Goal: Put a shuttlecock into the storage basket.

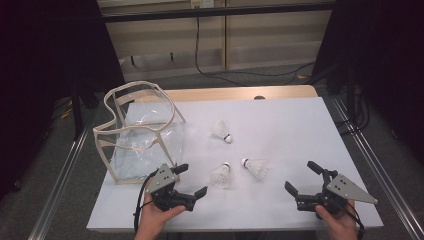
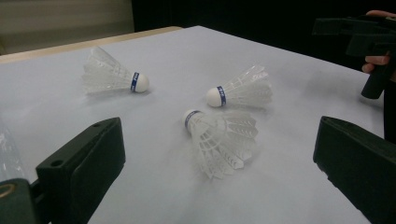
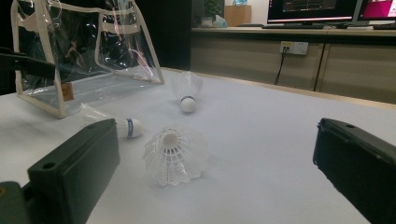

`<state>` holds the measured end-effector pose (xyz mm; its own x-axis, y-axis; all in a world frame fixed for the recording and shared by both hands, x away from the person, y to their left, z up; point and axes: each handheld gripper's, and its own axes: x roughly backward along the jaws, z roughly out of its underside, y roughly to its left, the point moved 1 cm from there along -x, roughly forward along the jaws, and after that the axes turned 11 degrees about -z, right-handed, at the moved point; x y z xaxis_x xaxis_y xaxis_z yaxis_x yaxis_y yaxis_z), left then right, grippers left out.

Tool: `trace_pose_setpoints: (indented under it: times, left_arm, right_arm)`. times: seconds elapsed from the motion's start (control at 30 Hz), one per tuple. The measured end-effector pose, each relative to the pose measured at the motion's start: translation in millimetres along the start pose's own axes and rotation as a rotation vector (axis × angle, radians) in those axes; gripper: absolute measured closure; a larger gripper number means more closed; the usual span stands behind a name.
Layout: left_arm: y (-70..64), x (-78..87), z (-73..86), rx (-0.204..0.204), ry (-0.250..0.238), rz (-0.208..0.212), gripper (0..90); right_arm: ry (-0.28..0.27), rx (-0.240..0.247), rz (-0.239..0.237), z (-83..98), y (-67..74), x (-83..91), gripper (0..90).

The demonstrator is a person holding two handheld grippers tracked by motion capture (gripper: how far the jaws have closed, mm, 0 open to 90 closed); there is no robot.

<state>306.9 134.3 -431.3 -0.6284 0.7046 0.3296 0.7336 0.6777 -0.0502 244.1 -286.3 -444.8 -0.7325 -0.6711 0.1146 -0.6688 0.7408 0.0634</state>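
Between the left fingers point(image 2: 79, 172), nearest shuttlecock point(image 2: 219, 140), untouched

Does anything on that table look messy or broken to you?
Nothing looks broken. Three shuttlecocks lie tipped on their sides, scattered on the white table, pointing different ways. The clear bag stands open with a wavy, sagging rim. Both tools are open and hold nothing.

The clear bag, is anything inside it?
Nothing shows inside the clear bag; all three shuttlecocks lie outside on the white table. Glare on the plastic hides its bottom corners.
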Motion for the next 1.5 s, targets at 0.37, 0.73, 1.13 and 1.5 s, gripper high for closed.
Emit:
trace_pose_setpoints:
  times: [0.37, 0.73, 1.13, 1.5]
  left_arm:
    - [-5.2, -10.8, -1.7, 0.001, 0.041, 0.003, 3.3]
    - [-9.5, -20.0, -0.7, -0.006, 0.086, 0.015, 3.9]
    - [-11.6, -29.9, 0.8, -0.015, 0.143, 0.011, 4.2]
    - [-12.8, -38.1, 2.8, -0.026, 0.179, 0.005, 5.4]
  right_arm:
    - [0.002, 0.005, -0.005, 0.0, 0.5, -0.7, 0.5]
    - [0.002, 0.005, -0.006, 0.0, 0.5, -0.7, 0.4]
    - [0.001, 0.007, -0.008, -0.2, 0.3, -1.0, 0.4]
    - [-0.001, 0.011, -0.010, -0.5, 0.8, -2.1, 0.4]
